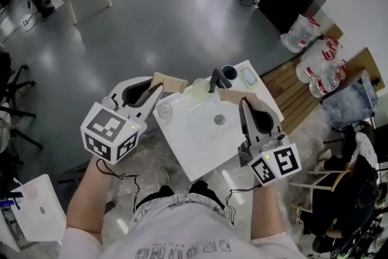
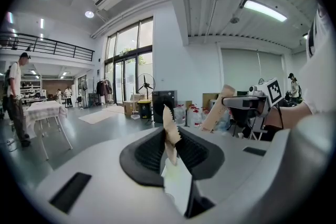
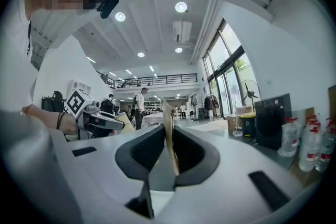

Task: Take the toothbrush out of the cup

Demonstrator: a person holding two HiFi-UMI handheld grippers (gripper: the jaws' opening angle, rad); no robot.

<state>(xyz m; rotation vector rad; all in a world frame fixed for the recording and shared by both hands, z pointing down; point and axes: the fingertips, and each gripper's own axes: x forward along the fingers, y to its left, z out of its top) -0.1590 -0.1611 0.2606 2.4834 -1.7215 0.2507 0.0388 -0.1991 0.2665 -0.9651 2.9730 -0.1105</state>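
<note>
The left tongs (image 1: 159,89) are nearly closed on a jagged tan card strip (image 1: 171,83), and the right tongs (image 1: 242,103) on a plain tan card strip (image 1: 233,94). The toothbrush is too small to make out. A dark blue cup (image 1: 229,74) and a pale green cup (image 1: 200,87) stand at the far edge of the white basin bench (image 1: 194,136). The reach looks unstarted; one pair of tongs must first drop its strip.
</note>
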